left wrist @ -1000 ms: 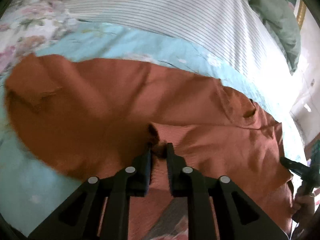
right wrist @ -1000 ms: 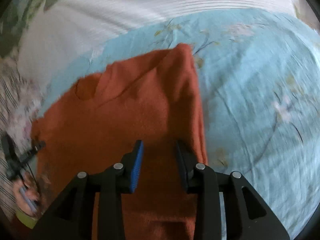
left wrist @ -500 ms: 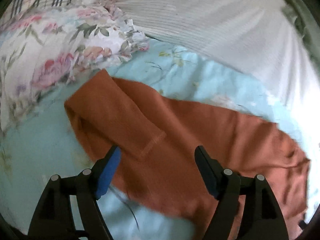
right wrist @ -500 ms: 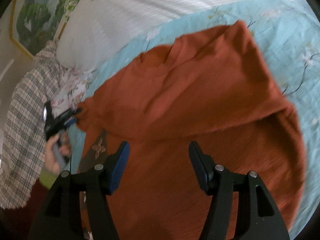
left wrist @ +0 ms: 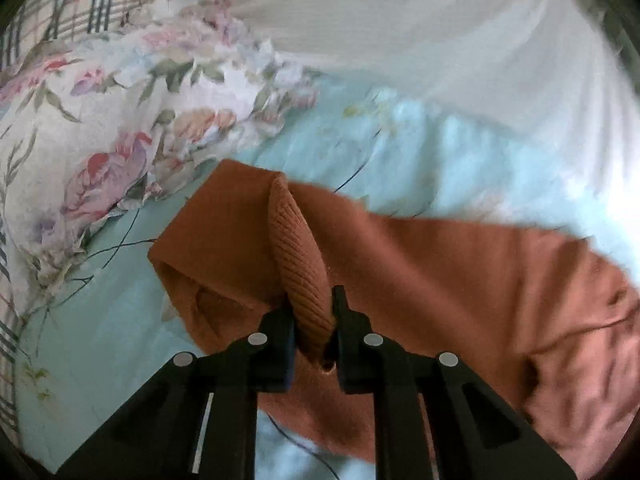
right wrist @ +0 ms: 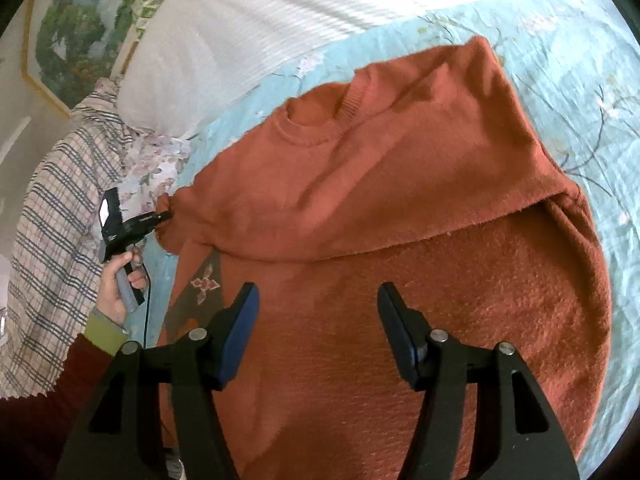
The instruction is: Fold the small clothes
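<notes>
A rust-orange knit sweater (right wrist: 400,184) lies on the light blue floral bedsheet (right wrist: 568,40), neck opening toward the far side, its right part folded over. My left gripper (left wrist: 314,316) is shut on the ribbed cuff (left wrist: 298,256) of the sweater's sleeve and holds it raised off the sheet; it also shows in the right wrist view (right wrist: 164,216) at the sweater's left edge. My right gripper (right wrist: 318,332) is open and empty, hovering over the sweater's lower body.
A floral pillow (left wrist: 120,112) and a plaid cloth (right wrist: 48,216) lie to the left. A white striped cover (right wrist: 280,20) lies at the far side. A framed picture (right wrist: 68,28) hangs on the wall.
My left gripper let go of the sweater body, moved left, opened, then shut on the sleeve cuff and lifted it. My right gripper opened wide and pulled back over the sweater's body.
</notes>
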The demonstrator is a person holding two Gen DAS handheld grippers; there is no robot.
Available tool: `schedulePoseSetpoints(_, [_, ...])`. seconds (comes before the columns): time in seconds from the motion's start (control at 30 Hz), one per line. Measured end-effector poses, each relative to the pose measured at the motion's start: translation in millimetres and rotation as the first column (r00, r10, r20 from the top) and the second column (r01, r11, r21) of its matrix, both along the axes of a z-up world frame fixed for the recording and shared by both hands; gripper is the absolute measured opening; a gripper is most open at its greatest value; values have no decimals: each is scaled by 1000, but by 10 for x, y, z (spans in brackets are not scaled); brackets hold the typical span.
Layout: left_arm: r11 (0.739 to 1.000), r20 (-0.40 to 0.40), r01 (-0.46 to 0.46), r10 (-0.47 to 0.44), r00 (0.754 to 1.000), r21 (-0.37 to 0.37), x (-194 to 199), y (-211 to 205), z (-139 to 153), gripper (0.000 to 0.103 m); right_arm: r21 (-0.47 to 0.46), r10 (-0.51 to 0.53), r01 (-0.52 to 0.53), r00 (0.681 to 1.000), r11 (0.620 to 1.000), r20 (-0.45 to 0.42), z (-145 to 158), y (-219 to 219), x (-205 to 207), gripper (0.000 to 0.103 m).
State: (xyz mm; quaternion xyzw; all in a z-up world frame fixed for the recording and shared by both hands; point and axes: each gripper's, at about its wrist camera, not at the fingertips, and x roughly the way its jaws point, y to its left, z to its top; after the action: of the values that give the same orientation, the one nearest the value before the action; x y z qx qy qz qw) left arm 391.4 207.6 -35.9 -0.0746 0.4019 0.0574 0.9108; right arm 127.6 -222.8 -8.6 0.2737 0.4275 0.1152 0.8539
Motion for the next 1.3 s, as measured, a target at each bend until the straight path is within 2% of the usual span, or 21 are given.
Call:
schedulePoseSetpoints(0.13, [990, 87, 96, -87, 992, -102, -316, -240, 345, 13, 19, 9, -10, 999, 1000, 45, 92, 45, -31, 62])
schedulePoseSetpoints(0.23, [964, 142, 214, -193, 971, -157, -538, -679, 581, 13, 39, -12, 10, 997, 999, 74, 134, 18, -74, 62])
schedulePoseSetpoints(0.33, [910, 177, 354, -320, 931, -215, -670, -1270, 736, 13, 50, -32, 28, 996, 998, 84, 149, -45, -140, 62])
schedulePoseSetpoints(0.43, [832, 186, 484, -448, 875, -271, -741, -1947, 787, 13, 51, -74, 70, 994, 996, 86, 148, -189, -248, 62])
schedulePoseSetpoints(0.47, [813, 184, 514, -481, 857, -272, -772, -2159, 786, 13, 52, -89, 84, 992, 995, 86, 148, -243, -280, 62])
schedulePoseSetpoints(0.53, [769, 174, 574, -547, 819, -281, -789, -2610, 723, 13, 58, -124, 119, 989, 991, 87, 138, -366, -362, 62])
schedulePoseSetpoints(0.63, [720, 133, 624, -616, 776, -305, -765, -3182, 528, 13, 58, -179, 175, 980, 983, 83, 119, -575, -487, 62])
schedulePoseSetpoints(0.67, [711, 122, 632, -630, 767, -308, -771, -3315, 471, 13, 59, -195, 191, 978, 980, 79, 106, -641, -528, 62])
schedulePoseSetpoints(0.8, [708, 52, 646, -662, 748, -286, -707, -3803, 164, 13, 58, -239, 236, 968, 970, 69, 57, -818, -641, 62])
schedulePoseSetpoints(0.97, [718, -31, 627, -665, 746, -301, -540, -3907, -229, 17, 69, -260, 256, 964, 964, 62, 24, -904, -673, 62])
schedulePoseSetpoints(1.03, [709, -56, 627, -675, 735, -322, -556, -3905, -346, 22, 82, -272, 267, 960, 960, 65, 33, -919, -673, 62])
schedulePoseSetpoints(1.1, [707, -55, 632, -679, 732, -317, -638, -3829, -337, 30, 85, -278, 272, 958, 958, 69, 54, -910, -657, 62])
schedulePoseSetpoints(1.17, [698, -33, 647, -687, 726, -306, -788, -3708, -275, 44, 77, -274, 268, 959, 960, 74, 78, -901, -606, 63])
schedulePoseSetpoints(1.2, [695, -16, 655, -689, 724, -297, -871, -3622, -232, 48, 72, -267, 262, 961, 962, 75, 87, -887, -572, 63])
schedulePoseSetpoints(1.23, [697, -11, 663, -691, 722, -273, -964, -3518, -182, 52, 68, -255, 251, 964, 966, 75, 93, -863, -532, 63])
schedulePoseSetpoints(1.3, [723, 5, 652, -669, 743, -229, -1099, -3284, -116, 52, 56, -229, 225, 970, 973, 78, 108, -786, -428, 62])
